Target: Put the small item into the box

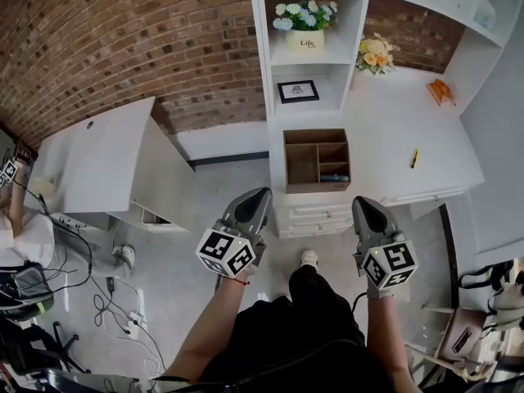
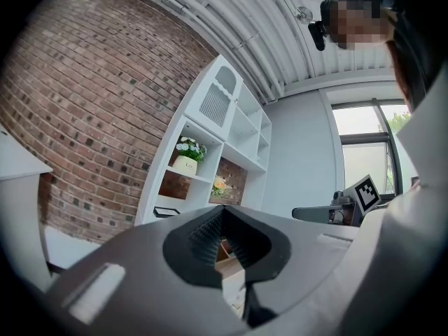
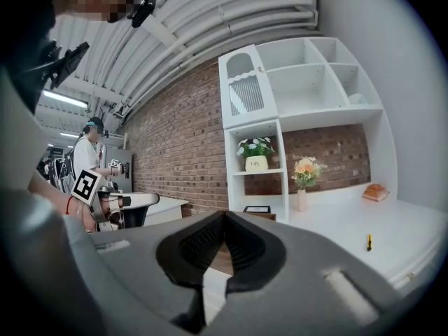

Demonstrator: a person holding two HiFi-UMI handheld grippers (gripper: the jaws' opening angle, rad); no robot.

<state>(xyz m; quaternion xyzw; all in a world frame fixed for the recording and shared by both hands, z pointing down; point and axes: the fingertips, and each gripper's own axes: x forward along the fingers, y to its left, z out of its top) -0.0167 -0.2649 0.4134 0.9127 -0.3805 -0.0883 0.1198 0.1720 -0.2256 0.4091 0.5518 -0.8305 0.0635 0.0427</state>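
Note:
A brown wooden box (image 1: 317, 160) with several compartments stands on the white desk (image 1: 385, 129), at its front edge. A small yellow item (image 1: 415, 158) lies on the desk to the right of the box; in the right gripper view the same yellow item (image 3: 369, 241) shows far off. Both grippers hang above the floor, short of the desk. The left gripper (image 1: 260, 195) is shut, its tips meeting with nothing between them (image 2: 222, 210). My right gripper (image 1: 364, 204) is shut and empty too (image 3: 224, 215).
A white shelf unit holds a flower pot (image 1: 306, 41) and a framed picture (image 1: 298, 91). A vase of flowers (image 1: 375, 54) and an orange thing (image 1: 440, 91) stand at the desk's back. A second white table (image 1: 106, 162), floor cables (image 1: 123, 301) and another person (image 1: 24, 219) are left.

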